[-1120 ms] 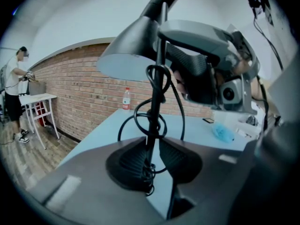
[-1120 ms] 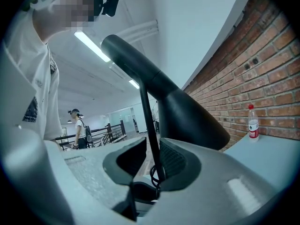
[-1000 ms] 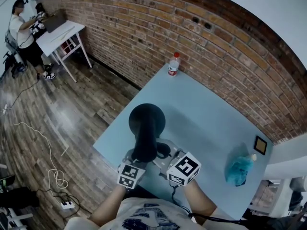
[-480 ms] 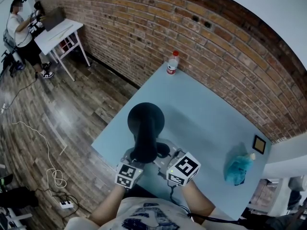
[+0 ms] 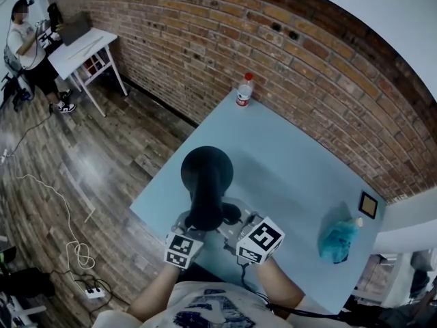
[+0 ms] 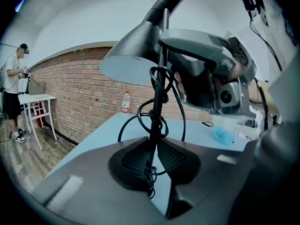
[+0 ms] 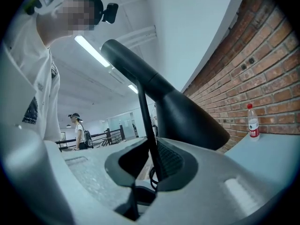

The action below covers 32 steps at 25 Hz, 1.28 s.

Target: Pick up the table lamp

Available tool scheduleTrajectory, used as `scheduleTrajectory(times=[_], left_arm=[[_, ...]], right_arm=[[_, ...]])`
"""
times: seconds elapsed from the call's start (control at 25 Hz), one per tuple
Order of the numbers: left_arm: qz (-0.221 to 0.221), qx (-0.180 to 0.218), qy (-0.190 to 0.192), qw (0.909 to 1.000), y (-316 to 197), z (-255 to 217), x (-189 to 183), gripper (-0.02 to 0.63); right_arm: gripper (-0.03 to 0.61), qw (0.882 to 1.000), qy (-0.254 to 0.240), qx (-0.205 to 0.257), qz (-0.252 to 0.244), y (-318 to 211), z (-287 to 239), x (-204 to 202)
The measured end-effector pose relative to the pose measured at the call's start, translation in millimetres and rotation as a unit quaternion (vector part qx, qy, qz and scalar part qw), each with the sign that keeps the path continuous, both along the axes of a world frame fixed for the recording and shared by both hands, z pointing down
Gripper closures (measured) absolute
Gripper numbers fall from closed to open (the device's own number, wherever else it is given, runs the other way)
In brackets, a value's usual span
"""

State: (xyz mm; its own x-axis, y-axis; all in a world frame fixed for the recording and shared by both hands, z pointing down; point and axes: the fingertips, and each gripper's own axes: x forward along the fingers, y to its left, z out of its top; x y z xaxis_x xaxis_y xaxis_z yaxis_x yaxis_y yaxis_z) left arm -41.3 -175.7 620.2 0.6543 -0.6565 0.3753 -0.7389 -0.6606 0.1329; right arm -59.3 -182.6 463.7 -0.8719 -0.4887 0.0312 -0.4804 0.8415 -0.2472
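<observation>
The black table lamp (image 5: 207,173) stands over the near left part of the light-blue table (image 5: 293,156), its round shade facing up at me. My left gripper (image 5: 196,225) and right gripper (image 5: 235,228) meet from either side under the shade. In the left gripper view, the left gripper (image 6: 155,161) is shut on the thin lamp stem (image 6: 157,102), with a looped black cable (image 6: 140,114) hanging around it. In the right gripper view, the right gripper (image 7: 152,165) is shut on the same stem (image 7: 148,121), the shade (image 7: 187,114) looming above. The lamp's base is mostly hidden.
A plastic bottle with a red cap (image 5: 244,89) stands at the table's far corner by the brick wall. A blue crumpled bag (image 5: 339,241) and a small dark framed square (image 5: 369,205) lie at the right. Far left, a person stands at a white table (image 5: 85,46). A cable and power strip (image 5: 89,289) lie on the floor.
The lamp and both grippers keep their places; only the whole head view shifts very slightly.
</observation>
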Motion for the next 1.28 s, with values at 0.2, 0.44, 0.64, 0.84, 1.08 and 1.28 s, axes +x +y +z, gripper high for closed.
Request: scheduleTrajectory(times=[0.2, 0.44, 0.64, 0.84, 1.08, 1.28], left_arm=[[-0.002, 0.009, -0.009, 0.9999, 1, -1, 0, 0.568], [0.0, 0.011, -0.021, 0.9997, 7, -2, 4, 0.569], [-0.001, 0.017, -0.03, 0.9994, 12, -4, 1, 0.568], [-0.002, 0.021, -0.036, 0.9991, 18, -9, -1, 0.568], [0.003, 0.028, -0.038, 0.9989, 23, -16, 4, 0.566], [0.007, 0.034, -0.03, 0.999, 27, -24, 14, 0.566]], right_arm=[[0.528, 1.0, -0.012, -0.006, -0.002, 2, -1, 1], [0.528, 1.0, -0.016, -0.008, 0.0, 7, -2, 6], [0.528, 1.0, -0.022, -0.008, 0.002, 14, -4, 8], [0.531, 1.0, -0.027, -0.009, 0.007, 19, -7, 13], [0.534, 0.999, -0.028, -0.001, 0.016, 24, -14, 23], [0.534, 1.0, -0.021, 0.01, 0.02, 31, -22, 30]])
